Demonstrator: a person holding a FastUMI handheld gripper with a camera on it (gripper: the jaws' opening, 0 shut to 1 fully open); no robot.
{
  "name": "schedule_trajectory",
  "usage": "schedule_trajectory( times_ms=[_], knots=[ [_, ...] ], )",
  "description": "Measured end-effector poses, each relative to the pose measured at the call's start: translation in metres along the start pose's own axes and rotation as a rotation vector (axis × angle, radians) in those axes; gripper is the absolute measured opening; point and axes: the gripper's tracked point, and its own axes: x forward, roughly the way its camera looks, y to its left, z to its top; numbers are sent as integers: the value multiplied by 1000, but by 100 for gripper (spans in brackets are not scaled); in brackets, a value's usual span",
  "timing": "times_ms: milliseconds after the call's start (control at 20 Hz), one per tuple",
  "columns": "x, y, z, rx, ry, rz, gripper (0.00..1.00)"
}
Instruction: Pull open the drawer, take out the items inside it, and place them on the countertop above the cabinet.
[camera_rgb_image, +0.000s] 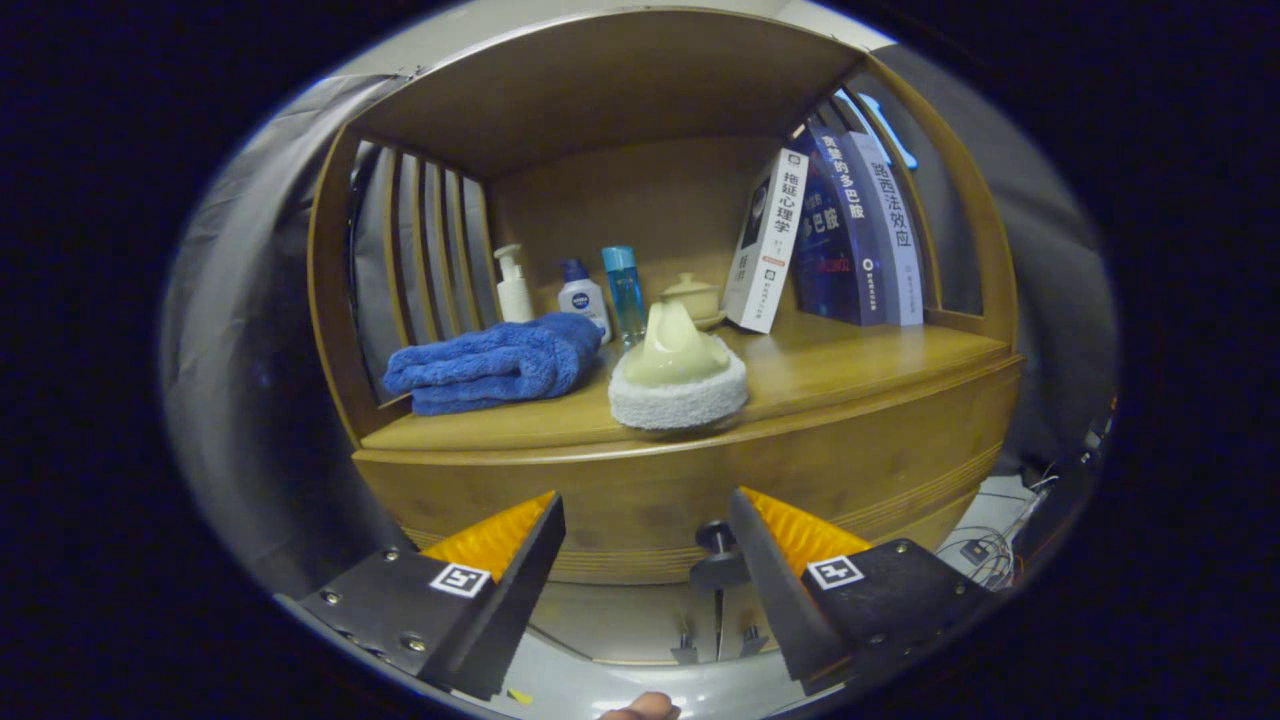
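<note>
- gripper (645, 510) held in front of the wooden cabinet (700, 480); its two fingers stand apart, nothing between them but the cabinet's front panel
- drawer (690, 500) looks closed, front flush with the cabinet; its small dark knob (715, 537) sits just beside the inner edge of the right finger, not touched as far as I can tell
- countertop (850, 365) above the drawer, beyond the fingers; a folded blue towel (495, 365) lies on its left part
- a pale cream piece on a white fluffy base (678, 380) stands near the front edge, just right of the towel
- behind them a white pump bottle (513, 285), a small white bottle with a blue cap (582, 297), a clear blue bottle (624, 290), a cream lidded pot (692, 297)
- three books (835, 235) stand leaning at the right end
- contents of the drawer hidden
</note>
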Motion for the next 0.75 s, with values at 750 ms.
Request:
schedule_trajectory(
  times_ms=[750],
  knots=[
    [-146, -132, 102, -15, -265, -301, 99]
  ],
)
